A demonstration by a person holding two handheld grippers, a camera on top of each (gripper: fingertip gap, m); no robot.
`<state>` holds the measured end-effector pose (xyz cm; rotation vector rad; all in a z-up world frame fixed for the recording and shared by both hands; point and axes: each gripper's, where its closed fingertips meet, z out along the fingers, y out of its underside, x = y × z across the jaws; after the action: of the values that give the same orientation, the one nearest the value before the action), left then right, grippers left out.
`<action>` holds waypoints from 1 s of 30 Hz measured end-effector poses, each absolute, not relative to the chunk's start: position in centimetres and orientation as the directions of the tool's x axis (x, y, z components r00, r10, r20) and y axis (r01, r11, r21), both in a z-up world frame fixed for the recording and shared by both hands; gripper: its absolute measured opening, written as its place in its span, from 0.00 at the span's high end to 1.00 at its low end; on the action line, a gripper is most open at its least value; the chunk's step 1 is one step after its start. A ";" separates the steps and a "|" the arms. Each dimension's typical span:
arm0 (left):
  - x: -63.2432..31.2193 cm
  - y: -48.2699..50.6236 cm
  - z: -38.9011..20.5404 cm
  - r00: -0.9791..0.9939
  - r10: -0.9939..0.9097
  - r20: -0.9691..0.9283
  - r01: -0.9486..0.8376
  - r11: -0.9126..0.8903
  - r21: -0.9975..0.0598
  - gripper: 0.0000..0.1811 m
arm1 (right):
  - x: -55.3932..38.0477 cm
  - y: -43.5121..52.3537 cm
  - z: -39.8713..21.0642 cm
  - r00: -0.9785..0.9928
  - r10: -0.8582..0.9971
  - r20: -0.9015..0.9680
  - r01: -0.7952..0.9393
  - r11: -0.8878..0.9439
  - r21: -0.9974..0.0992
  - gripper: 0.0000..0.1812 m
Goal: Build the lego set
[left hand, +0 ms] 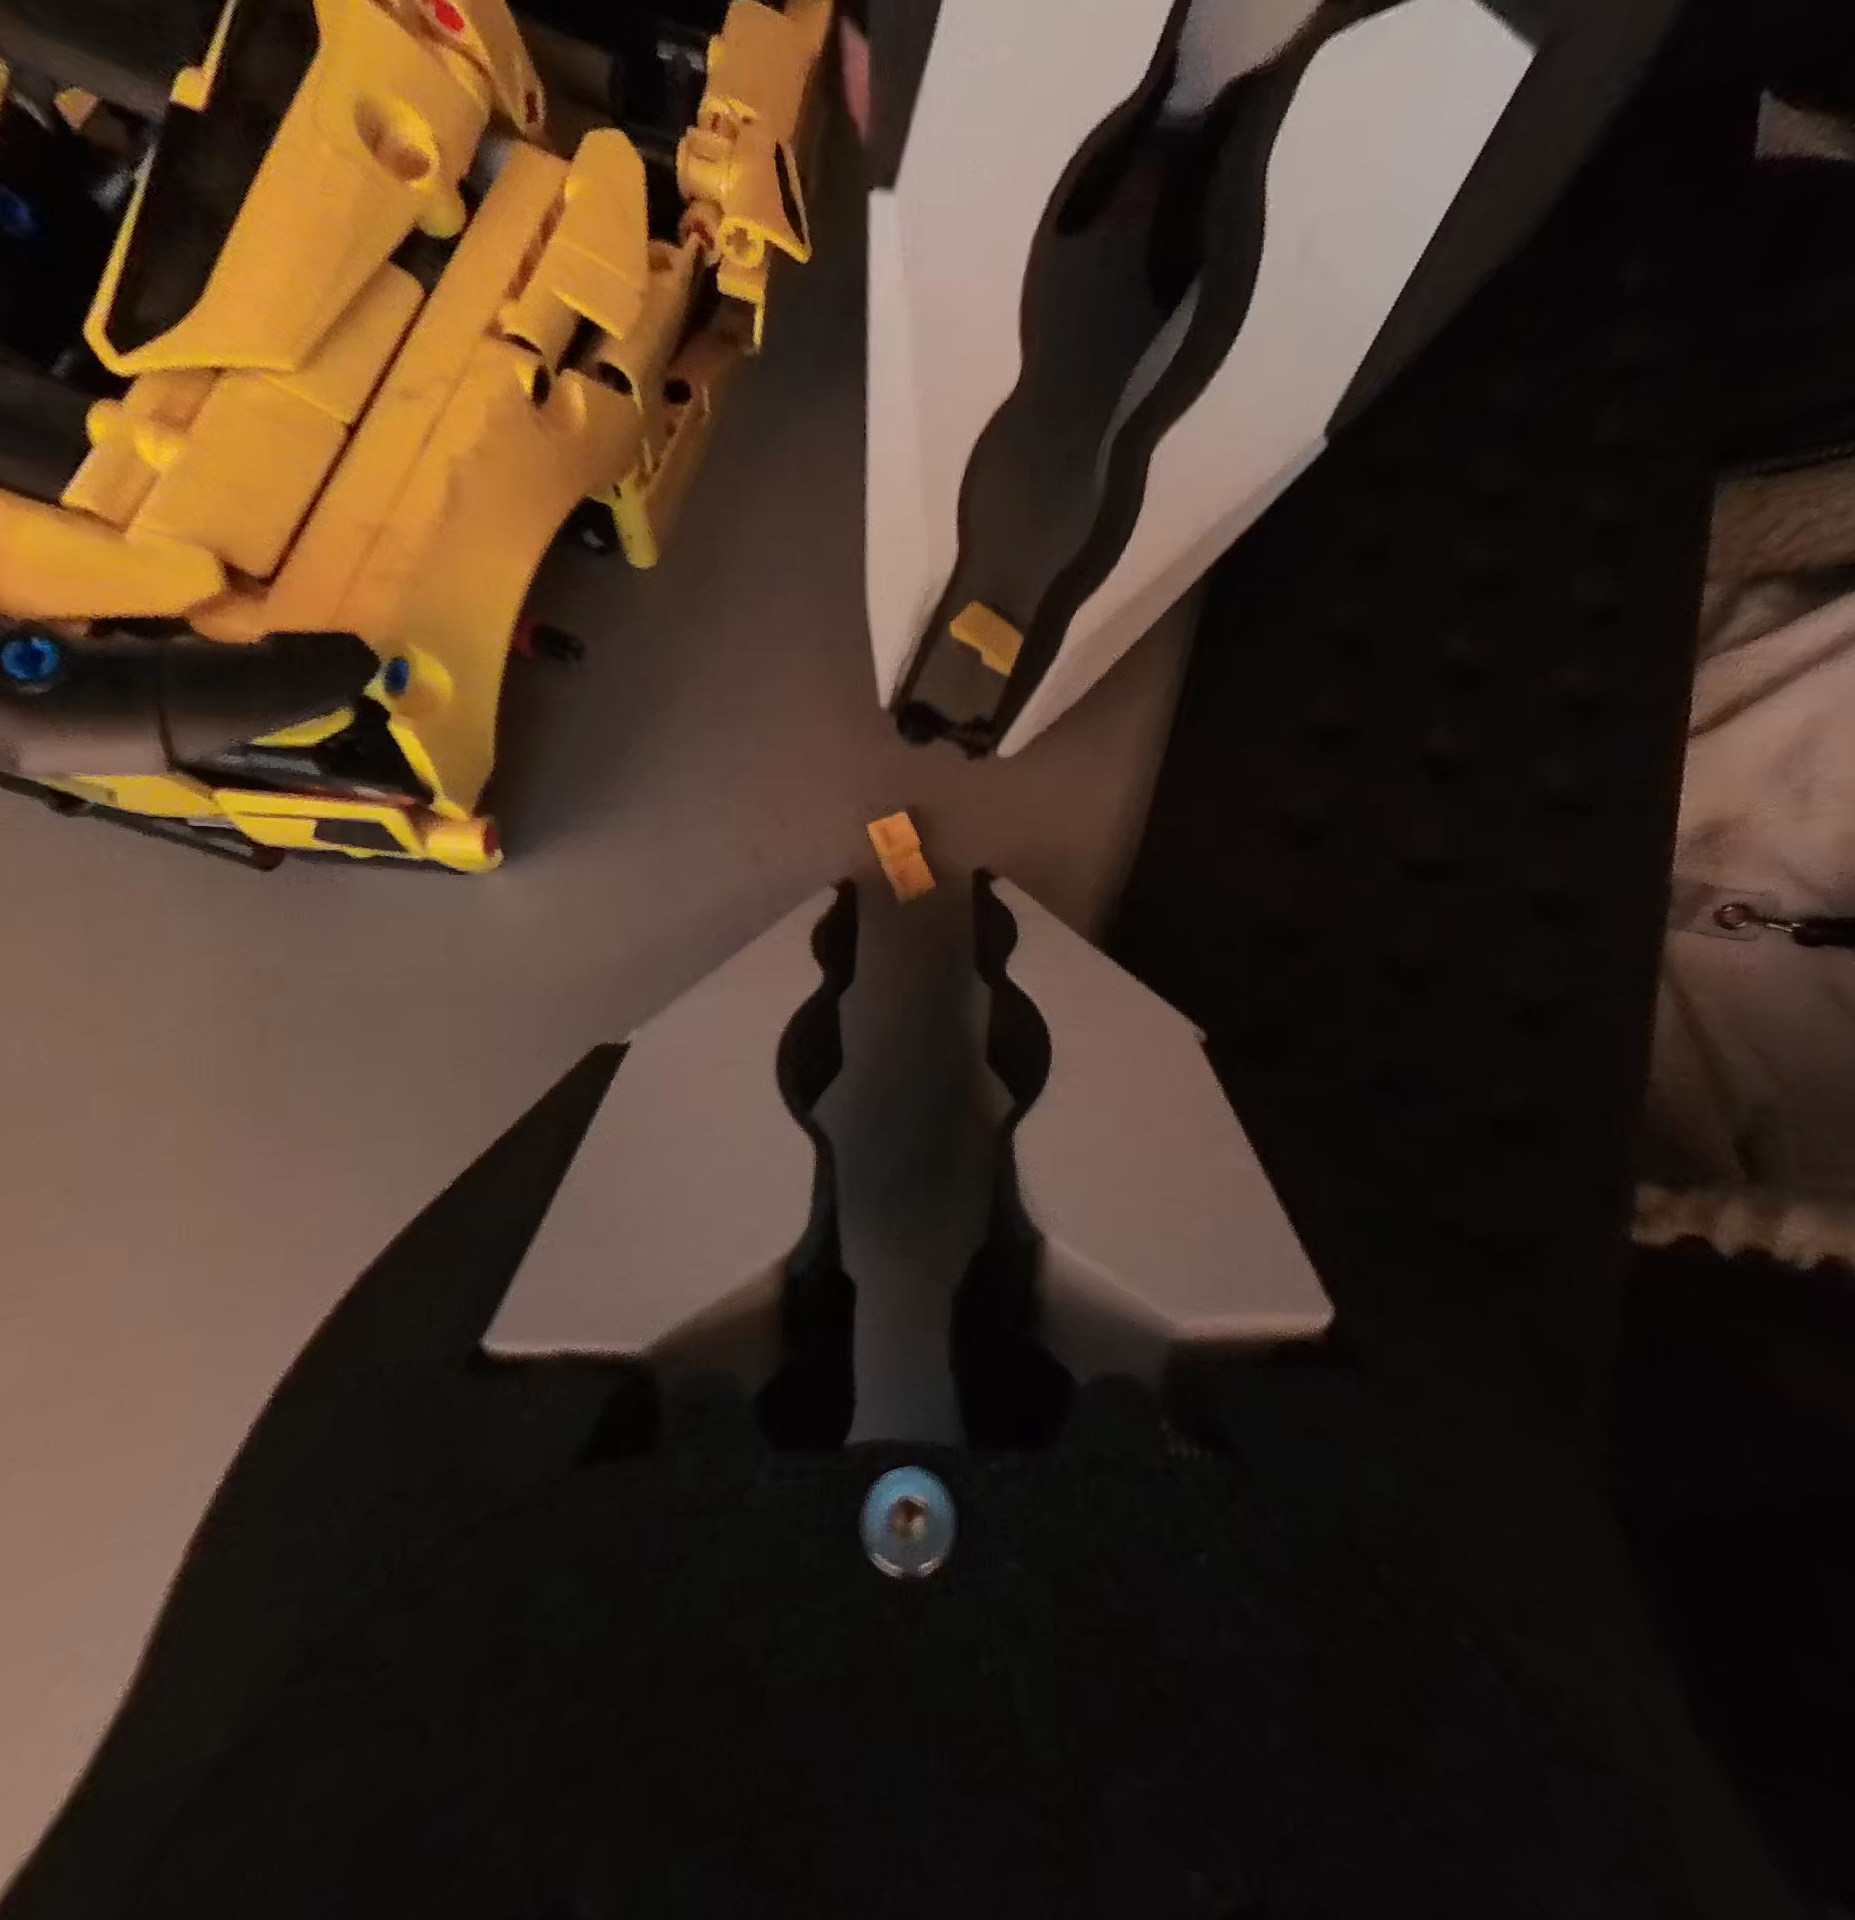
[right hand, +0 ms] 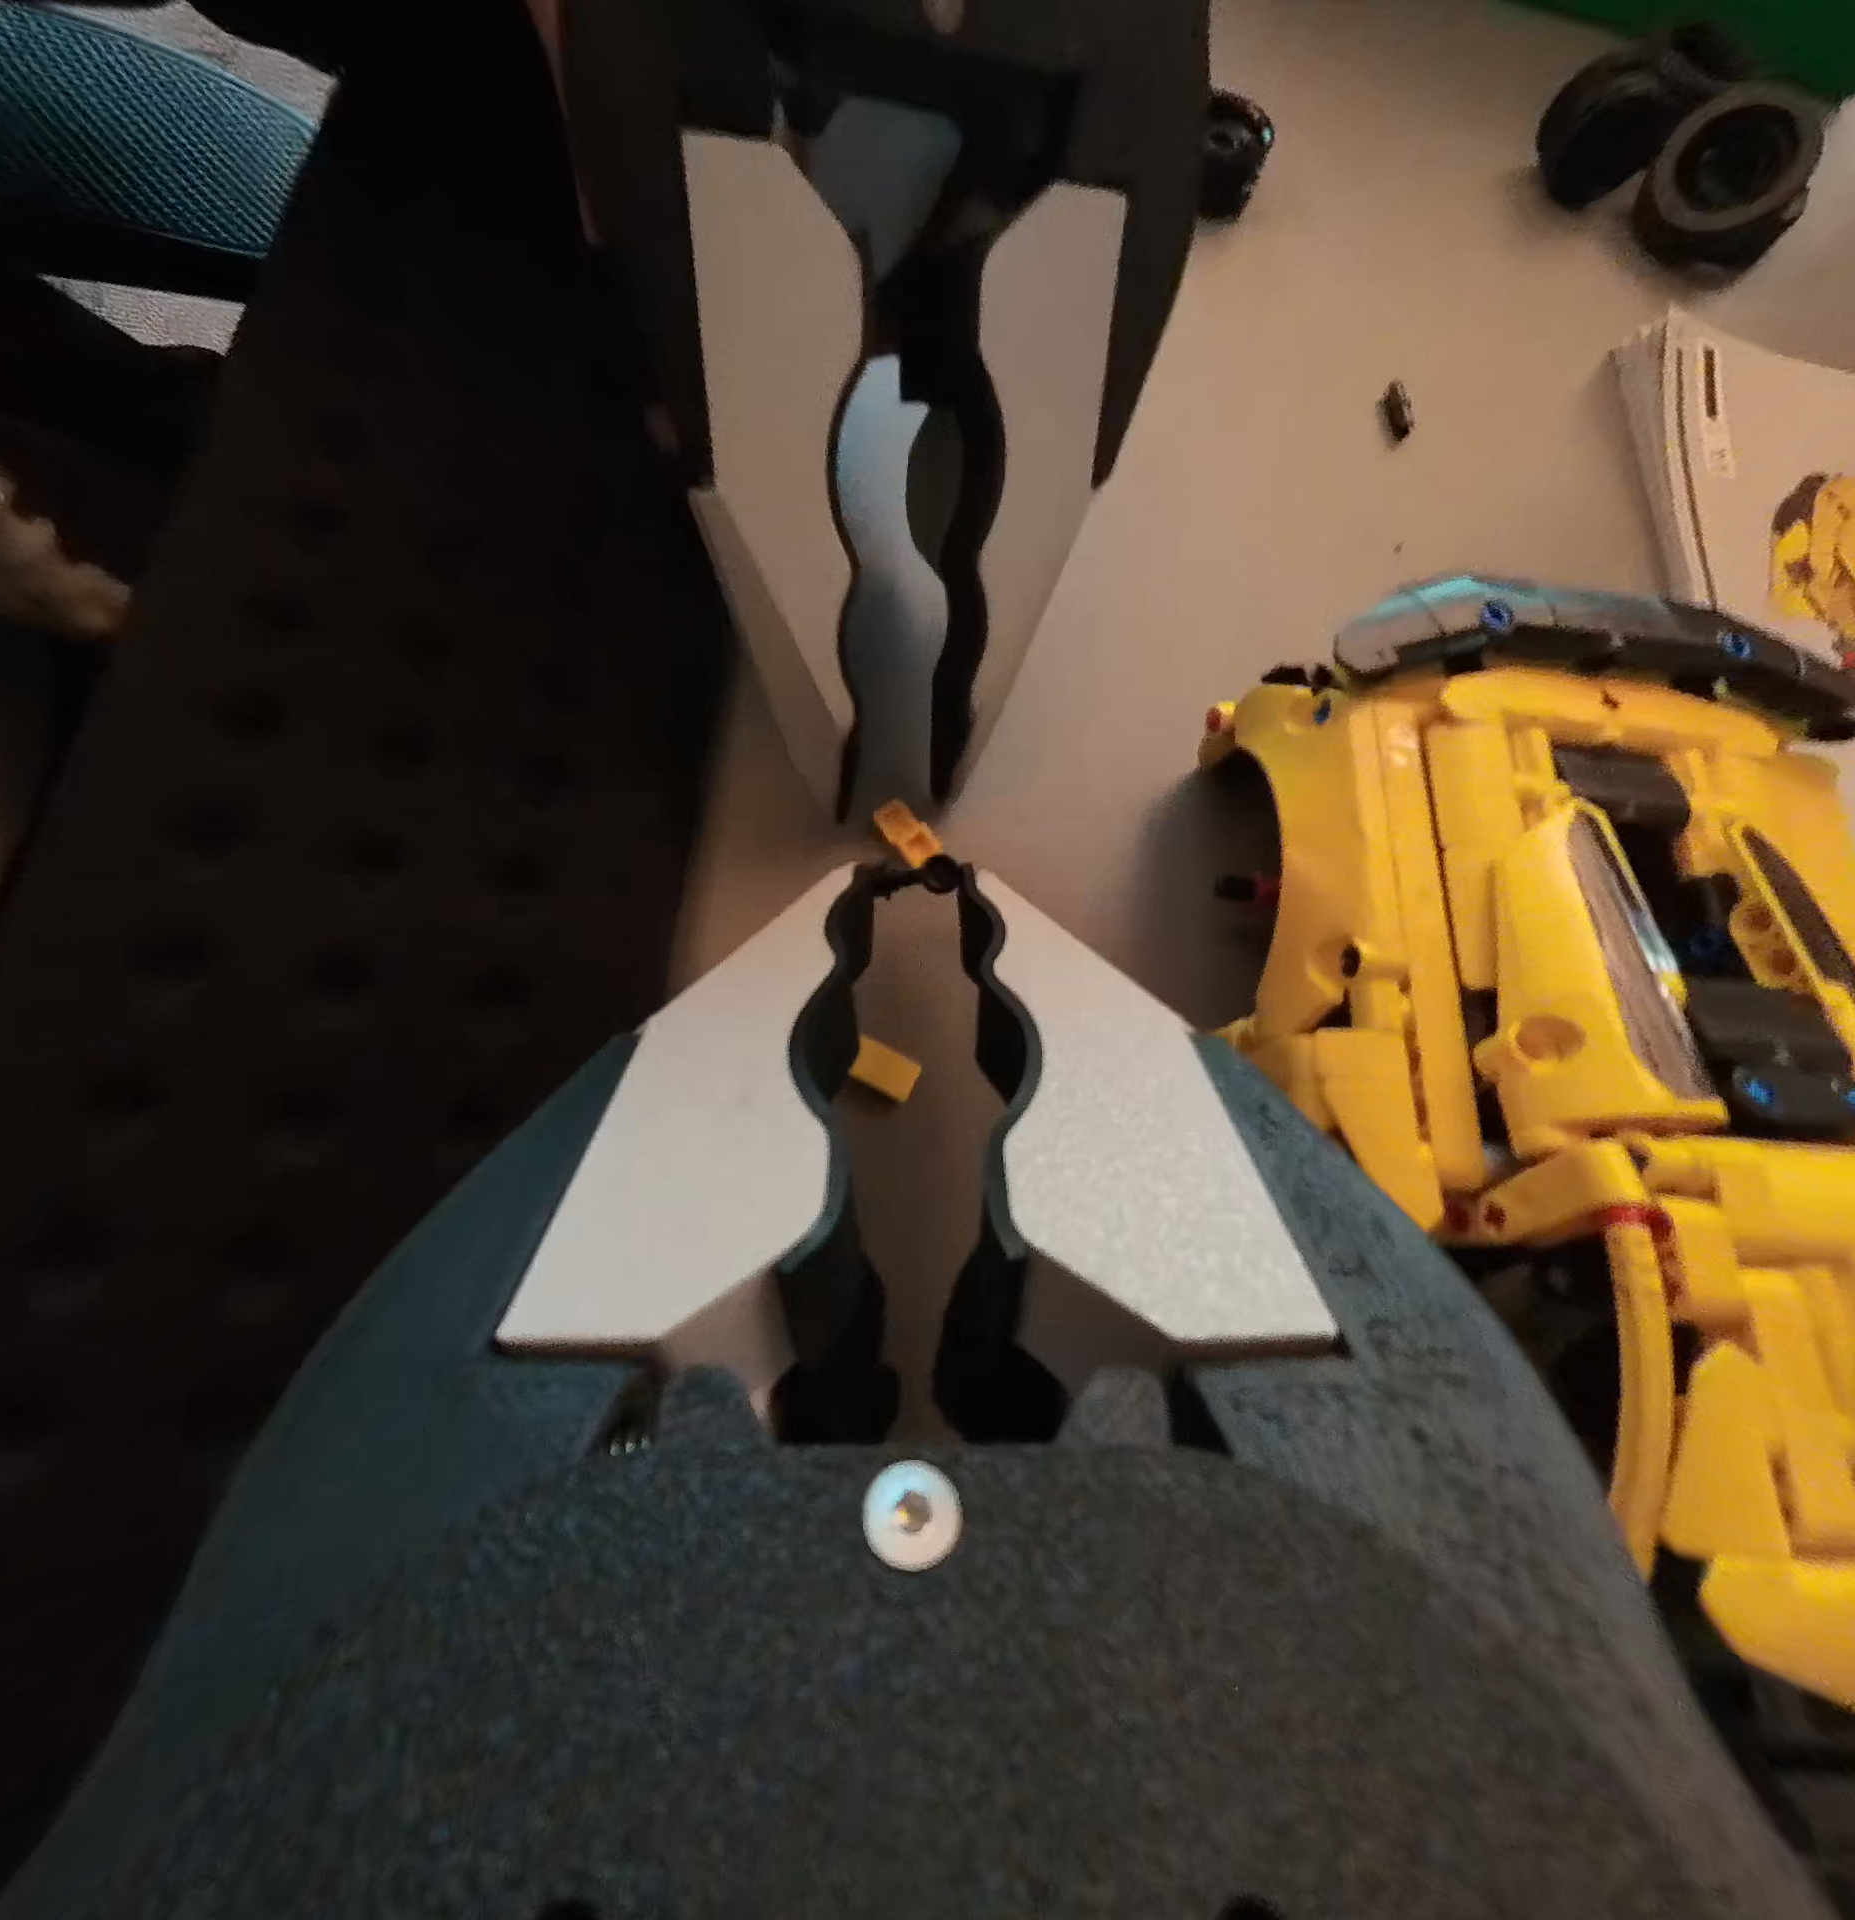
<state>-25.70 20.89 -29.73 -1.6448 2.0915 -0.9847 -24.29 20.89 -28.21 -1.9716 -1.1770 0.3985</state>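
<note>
A small yellow Lego piece (left hand: 902, 857) lies on the grey table between the two grippers' tips; it also shows in the right wrist view (right hand: 902, 831). My left gripper (left hand: 915, 883) is open, its tips just short of that piece. My right gripper (right hand: 918, 881) faces it from the other side, shut on a small black pin (right hand: 928, 873). A second yellow piece (right hand: 881, 1070) lies on the table under the right gripper's fingers. The partly built yellow Lego car (left hand: 279, 468) stands to the left in the left wrist view and to the right in the right wrist view (right hand: 1577, 1039).
Black tyres (right hand: 1712, 177) and a small black wheel (right hand: 1229, 145) lie at the far end of the table. A white booklet (right hand: 1681, 468) and a loose black pin (right hand: 1399, 407) lie beyond the car. A black perforated mat (right hand: 331, 727) borders the table. The grippers are tip to tip, or close to it.
</note>
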 end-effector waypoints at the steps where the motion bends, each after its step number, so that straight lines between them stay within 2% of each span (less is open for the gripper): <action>1: -25.6 20.8 -29.7 -0.306 -0.937 0.167 -0.725 0.116 -0.679 0.88 | -24.6 21.0 -28.2 0.504 0.855 0.122 0.601 -0.245 -0.761 0.91; 5: -25.1 20.6 -29.9 -0.349 -0.930 0.113 -0.689 0.173 -0.704 0.96 | -25.0 21.4 -28.9 0.468 0.873 0.135 0.641 -0.231 -0.732 0.91; 19: -25.2 20.5 -29.9 -0.403 -0.903 0.149 -0.643 0.163 -0.749 0.96 | -25.5 20.7 -29.9 0.363 0.920 0.146 0.699 -0.165 -0.696 0.90; 30: -25.2 20.5 -29.9 -0.400 -0.903 0.157 -0.645 0.156 -0.748 0.96 | -25.2 20.7 -29.7 0.382 0.907 0.180 0.701 -0.157 -0.695 0.84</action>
<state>-25.20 20.46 -29.86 -1.4852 2.1123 -1.1010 -25.21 20.66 -29.70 -1.9236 -1.3842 0.3632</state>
